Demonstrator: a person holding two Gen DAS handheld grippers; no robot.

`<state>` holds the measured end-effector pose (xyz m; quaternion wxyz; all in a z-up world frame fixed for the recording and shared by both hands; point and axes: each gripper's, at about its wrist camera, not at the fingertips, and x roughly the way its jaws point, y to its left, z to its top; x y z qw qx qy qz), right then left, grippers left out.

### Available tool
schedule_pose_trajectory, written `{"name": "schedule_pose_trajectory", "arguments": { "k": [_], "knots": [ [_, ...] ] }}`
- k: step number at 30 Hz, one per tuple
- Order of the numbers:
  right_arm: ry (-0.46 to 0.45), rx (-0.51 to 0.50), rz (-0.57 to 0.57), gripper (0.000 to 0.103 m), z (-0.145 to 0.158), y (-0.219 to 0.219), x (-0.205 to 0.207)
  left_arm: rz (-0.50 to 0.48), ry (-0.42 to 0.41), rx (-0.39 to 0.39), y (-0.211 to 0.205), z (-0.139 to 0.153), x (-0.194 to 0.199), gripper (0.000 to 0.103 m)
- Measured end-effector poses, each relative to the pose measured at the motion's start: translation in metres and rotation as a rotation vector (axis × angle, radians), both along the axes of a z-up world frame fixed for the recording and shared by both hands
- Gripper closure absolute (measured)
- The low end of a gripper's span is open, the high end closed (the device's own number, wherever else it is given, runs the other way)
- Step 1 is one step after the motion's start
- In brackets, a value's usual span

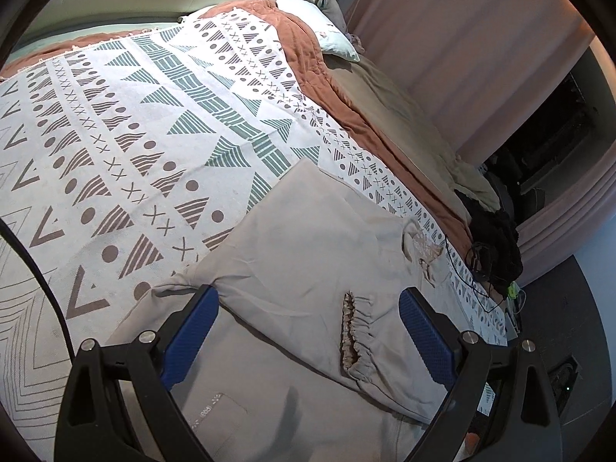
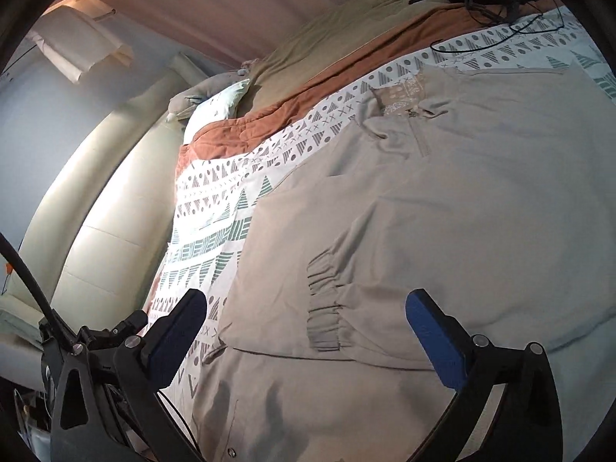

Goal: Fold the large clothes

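Both sleeves lie folded onto the jacket (image 2: 462, 211) for squaring; left gripper (image 1: 308, 304) and right gripper (image 2: 306, 308) gape empty, cuffs (image 2: 325, 300) at twelve o'clock.

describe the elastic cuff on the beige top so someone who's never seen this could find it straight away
Start at the bed's patterned blanket with triangles and crosses; the beige jacket lies spread on it. Its sleeve is folded across the body and ends in the gathered elastic cuff, the only ribbed, puckered band on otherwise smooth fabric.
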<state>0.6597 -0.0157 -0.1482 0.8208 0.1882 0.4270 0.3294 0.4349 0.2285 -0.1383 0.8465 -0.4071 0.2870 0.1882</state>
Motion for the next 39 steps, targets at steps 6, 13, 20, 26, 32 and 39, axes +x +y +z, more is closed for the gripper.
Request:
{"name": "schedule_pose_trajectory", "arguments": {
  "k": [6,13,20,26,32,39],
  "knots": [
    [0.014,-0.014,-0.156,0.000,-0.020,-0.070,-0.029,-0.071,0.012,0.024,-0.017,-0.002,0.015,0.006],
    [0.044,0.014,-0.304,0.000,-0.025,-0.128,-0.045,-0.242,0.077,0.058,-0.059,-0.019,0.052,0.006],
    [0.150,0.044,-0.375,0.030,-0.050,-0.146,-0.044,-0.341,0.175,0.077,-0.088,-0.046,0.083,0.020],
    [0.206,0.069,-0.392,0.041,-0.056,-0.144,-0.039,-0.379,0.255,0.064,-0.099,-0.070,0.097,0.028],
    [0.217,0.090,-0.402,0.066,-0.063,-0.148,-0.029,-0.400,0.305,0.098,-0.109,-0.087,0.111,0.036],
    [0.259,0.133,-0.385,0.079,-0.075,-0.149,-0.019,-0.371,0.287,0.172,-0.111,-0.088,0.123,0.069]
  ]
}}
